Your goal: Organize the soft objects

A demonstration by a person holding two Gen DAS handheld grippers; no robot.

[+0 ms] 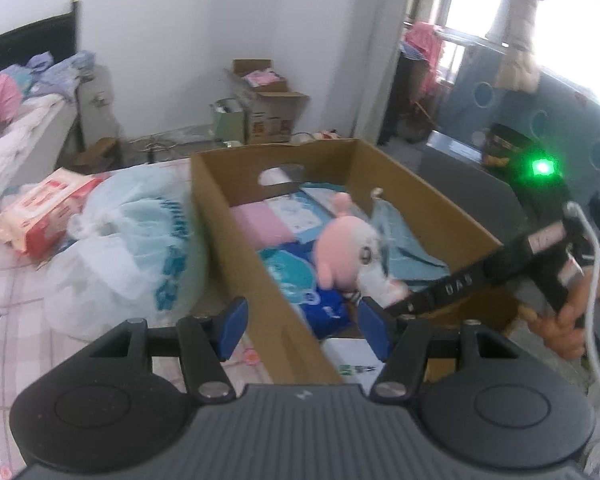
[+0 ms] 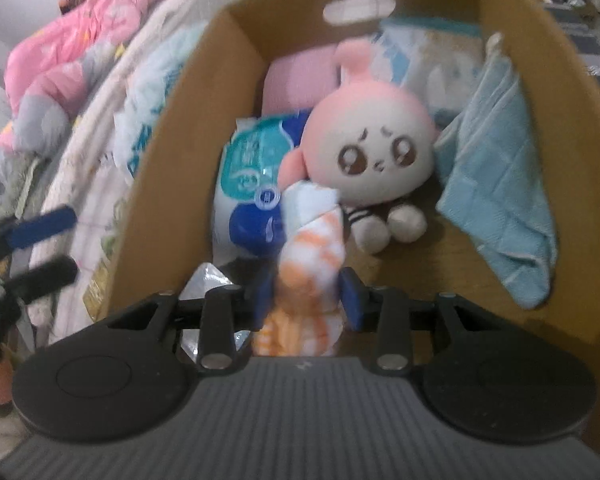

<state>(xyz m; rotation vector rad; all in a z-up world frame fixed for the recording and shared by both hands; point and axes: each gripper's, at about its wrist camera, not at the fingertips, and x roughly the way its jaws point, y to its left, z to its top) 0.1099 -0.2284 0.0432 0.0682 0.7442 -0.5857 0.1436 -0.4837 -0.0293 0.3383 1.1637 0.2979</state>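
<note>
Item: orange-and-white cloth bundle, soft goods, sitting between the blue pads of the right tongs, which are closing on it about its middle and holding it over the near end of the cardboard box. By its look it is handling as light, limp and easily squashed, unlikely to be fragile; a grip across the bunched middle, as here, is judged sound, though loose ends may be trailing or snagging on the box wall. Left tongs: standing wide apart and holding nothing, hovering at the near left wall of the same box. Just beyond the bundle, inside the box: a wipes-style soft pack in blue and teal with a round lid, printing too blurred to be read; likely pliable but heavier than cloth. Beside it, a pink plush toy with a pale face and striped body is sitting upright, light and springy, best taken by the body. Against the right wall a light blue towel is draping, limp. Farther in: a pink block and a pale printed pack, text unreadable. Writing legible: only the letters "DAS" on the arm of the right tongs in the left view. Outside the box, on the bed: a clear plastic bag of blue-printed goods and, farther, a red-and-white pack, its lettering not readable.
</note>
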